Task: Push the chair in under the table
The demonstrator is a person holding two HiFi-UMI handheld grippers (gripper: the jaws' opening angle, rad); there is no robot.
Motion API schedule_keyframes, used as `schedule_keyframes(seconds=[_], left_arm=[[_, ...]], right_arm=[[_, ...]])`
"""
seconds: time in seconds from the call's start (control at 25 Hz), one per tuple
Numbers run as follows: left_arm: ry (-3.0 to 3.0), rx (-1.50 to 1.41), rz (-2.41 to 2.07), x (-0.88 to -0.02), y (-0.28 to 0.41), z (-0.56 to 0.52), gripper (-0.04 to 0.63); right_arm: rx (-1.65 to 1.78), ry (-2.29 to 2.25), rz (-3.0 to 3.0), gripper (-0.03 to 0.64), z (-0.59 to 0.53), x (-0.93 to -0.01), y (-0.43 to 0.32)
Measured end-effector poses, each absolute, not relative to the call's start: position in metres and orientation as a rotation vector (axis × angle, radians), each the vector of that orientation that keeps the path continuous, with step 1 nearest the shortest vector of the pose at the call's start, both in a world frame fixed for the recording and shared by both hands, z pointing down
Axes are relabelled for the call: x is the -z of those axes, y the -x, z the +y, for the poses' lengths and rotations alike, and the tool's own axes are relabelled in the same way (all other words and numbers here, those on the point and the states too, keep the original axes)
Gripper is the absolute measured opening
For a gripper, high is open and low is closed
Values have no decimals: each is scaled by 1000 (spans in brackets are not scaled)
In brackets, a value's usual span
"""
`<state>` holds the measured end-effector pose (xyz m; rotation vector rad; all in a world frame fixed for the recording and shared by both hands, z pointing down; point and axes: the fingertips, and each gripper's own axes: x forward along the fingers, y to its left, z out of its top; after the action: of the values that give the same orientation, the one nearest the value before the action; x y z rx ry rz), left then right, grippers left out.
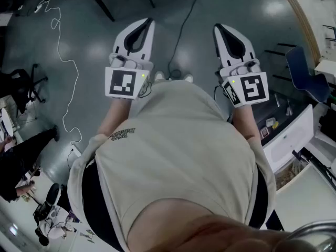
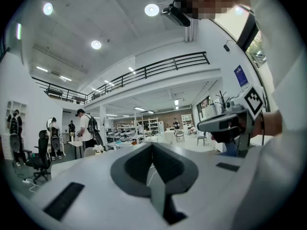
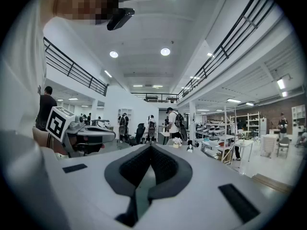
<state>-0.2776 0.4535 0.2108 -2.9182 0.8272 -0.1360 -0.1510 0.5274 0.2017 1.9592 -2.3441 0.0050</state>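
Observation:
My left gripper [image 1: 149,21] and right gripper [image 1: 217,28] are held out side by side in front of my torso, level above the grey floor. Both have their jaws shut with nothing between them. The left gripper view looks past its closed tips [image 2: 152,145] into a large hall, with the right gripper [image 2: 230,122] at its right. In the right gripper view the closed tips [image 3: 151,147] point into the same hall, with the left gripper [image 3: 82,134] at its left. A blue chair [image 1: 305,75] stands at the far right by a white table edge [image 1: 326,66]. Neither gripper touches it.
A black office chair [image 1: 25,86] stands at the left. A white cable [image 1: 64,62] and a black cable [image 1: 181,30] trail over the floor. A table leg [image 1: 101,3] shows at the top, a white drawer cabinet [image 1: 292,135] at the right. People stand in the hall [image 3: 176,122].

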Motion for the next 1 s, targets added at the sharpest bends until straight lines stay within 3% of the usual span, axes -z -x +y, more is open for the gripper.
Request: schedule_keyframes(seconds=[1.0], left_arm=[[2862,236,774,-228,220,490,11]], right_arm=[[-20,-1966,-2380,9,565,-219,92]])
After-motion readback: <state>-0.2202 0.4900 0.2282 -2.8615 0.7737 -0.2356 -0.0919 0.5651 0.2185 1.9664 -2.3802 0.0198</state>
